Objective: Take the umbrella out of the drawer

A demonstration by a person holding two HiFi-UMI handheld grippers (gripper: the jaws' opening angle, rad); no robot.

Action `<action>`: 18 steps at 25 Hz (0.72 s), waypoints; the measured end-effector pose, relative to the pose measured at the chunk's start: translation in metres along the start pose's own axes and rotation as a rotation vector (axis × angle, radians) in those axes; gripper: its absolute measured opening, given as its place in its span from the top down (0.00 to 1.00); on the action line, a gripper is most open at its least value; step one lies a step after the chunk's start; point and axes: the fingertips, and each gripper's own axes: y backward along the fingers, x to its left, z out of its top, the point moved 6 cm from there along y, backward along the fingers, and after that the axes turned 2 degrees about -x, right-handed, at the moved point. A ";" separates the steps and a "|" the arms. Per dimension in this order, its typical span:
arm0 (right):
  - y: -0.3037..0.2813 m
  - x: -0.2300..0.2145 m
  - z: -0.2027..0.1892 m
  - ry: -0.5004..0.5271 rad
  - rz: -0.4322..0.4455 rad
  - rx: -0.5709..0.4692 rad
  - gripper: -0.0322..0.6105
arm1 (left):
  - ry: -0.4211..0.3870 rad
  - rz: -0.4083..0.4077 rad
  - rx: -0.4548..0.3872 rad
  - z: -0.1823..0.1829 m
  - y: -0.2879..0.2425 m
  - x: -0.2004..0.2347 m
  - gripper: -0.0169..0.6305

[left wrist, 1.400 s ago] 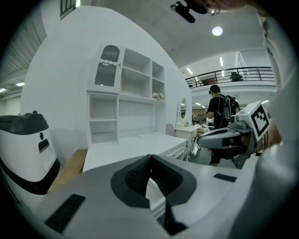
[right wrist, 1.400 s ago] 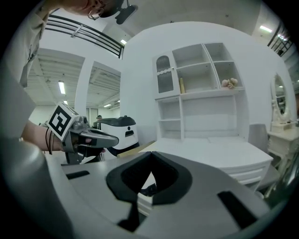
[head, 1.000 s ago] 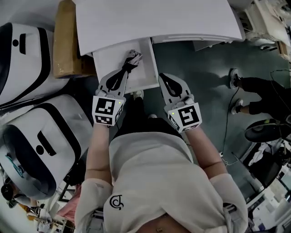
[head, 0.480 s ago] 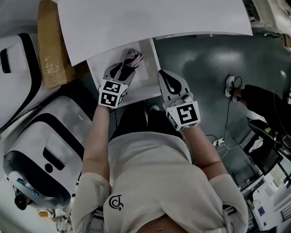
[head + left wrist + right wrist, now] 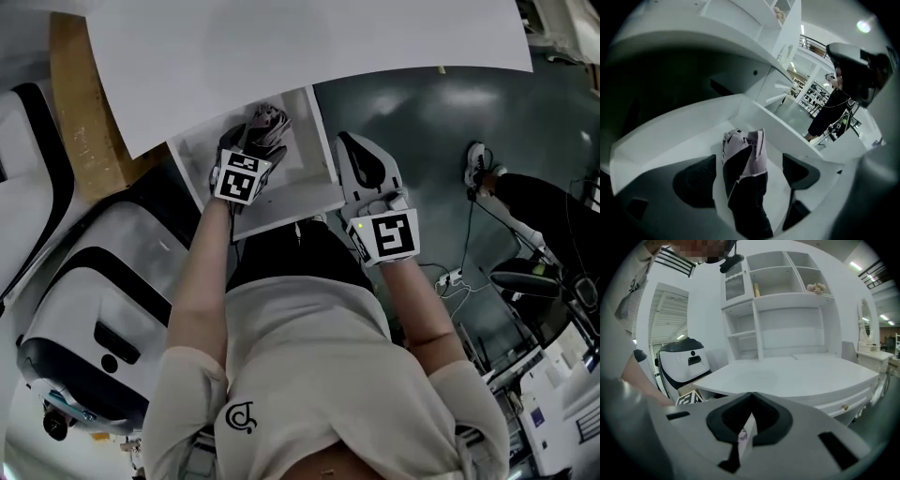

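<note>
The folded umbrella [image 5: 267, 122], black with a lilac cover, lies in the open white drawer [image 5: 302, 195] under the desk. My left gripper [image 5: 249, 142] points down into the drawer. In the left gripper view its jaws are opening, one to each side of the umbrella [image 5: 745, 173], and its pads [image 5: 696, 180] stand clear of the fabric. My right gripper [image 5: 362, 161] hangs outside the drawer's right wall with nothing in it. In the right gripper view its jaw tips meet [image 5: 750, 395].
The white desk top [image 5: 300, 47] overhangs the back of the drawer. A cardboard box [image 5: 80, 112] and white-and-black machines [image 5: 84, 309] stand to the left. On the grey floor to the right are cables [image 5: 452, 277] and another person's feet [image 5: 483, 164].
My left gripper has dropped into the drawer over the umbrella and its jaws have spread apart. My right gripper has moved forward and down to the drawer's right side.
</note>
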 end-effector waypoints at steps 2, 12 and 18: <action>-0.004 -0.005 -0.002 -0.004 -0.010 0.005 0.94 | -0.009 0.019 0.014 -0.003 -0.013 0.003 0.29; -0.021 -0.023 -0.025 -0.034 -0.036 0.048 0.94 | -0.060 0.104 0.092 -0.013 -0.044 0.009 0.29; -0.024 -0.020 -0.033 -0.049 -0.020 0.075 0.94 | -0.148 0.187 0.142 -0.014 -0.043 0.010 0.50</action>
